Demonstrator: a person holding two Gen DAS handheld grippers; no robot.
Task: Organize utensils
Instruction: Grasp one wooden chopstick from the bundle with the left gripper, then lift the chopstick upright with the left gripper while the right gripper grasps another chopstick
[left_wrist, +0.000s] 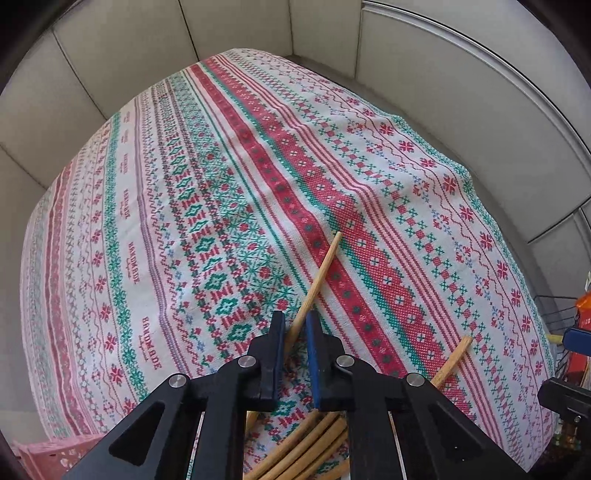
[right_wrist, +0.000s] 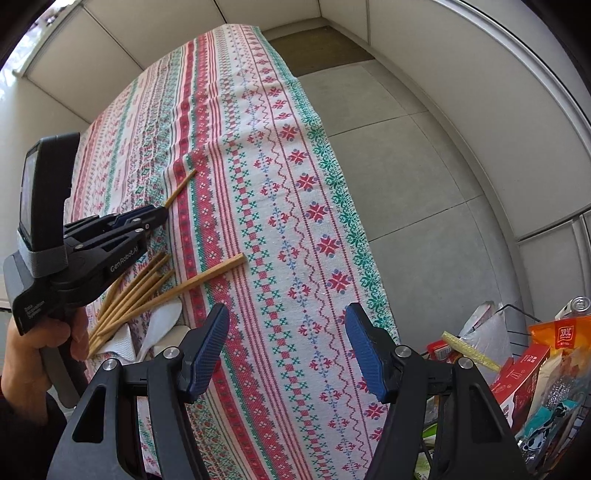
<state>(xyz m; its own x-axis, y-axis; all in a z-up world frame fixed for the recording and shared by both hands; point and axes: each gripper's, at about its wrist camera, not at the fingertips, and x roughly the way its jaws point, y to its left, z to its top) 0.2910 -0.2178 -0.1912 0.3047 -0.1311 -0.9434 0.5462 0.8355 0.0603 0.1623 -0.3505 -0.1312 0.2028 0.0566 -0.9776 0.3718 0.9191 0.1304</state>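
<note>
My left gripper (left_wrist: 295, 321) is shut on one bamboo chopstick (left_wrist: 320, 273), held above the patterned tablecloth (left_wrist: 221, 166) with its tip pointing forward. The same gripper (right_wrist: 160, 216) and chopstick (right_wrist: 181, 188) show in the right wrist view. A bundle of several chopsticks (right_wrist: 133, 295) lies on the cloth beneath it, also visible in the left wrist view (left_wrist: 303, 446). One longer chopstick (right_wrist: 207, 277) sticks out to the right; its end shows in the left wrist view (left_wrist: 456, 354). My right gripper (right_wrist: 288, 332) is open and empty above the cloth.
A white spoon and paper napkin (right_wrist: 155, 328) lie by the bundle. A wire basket of snack packets (right_wrist: 535, 362) stands right of the table, over grey floor tiles (right_wrist: 424, 184). A pink crate (left_wrist: 48, 458) sits at the lower left. White wall panels surround the table.
</note>
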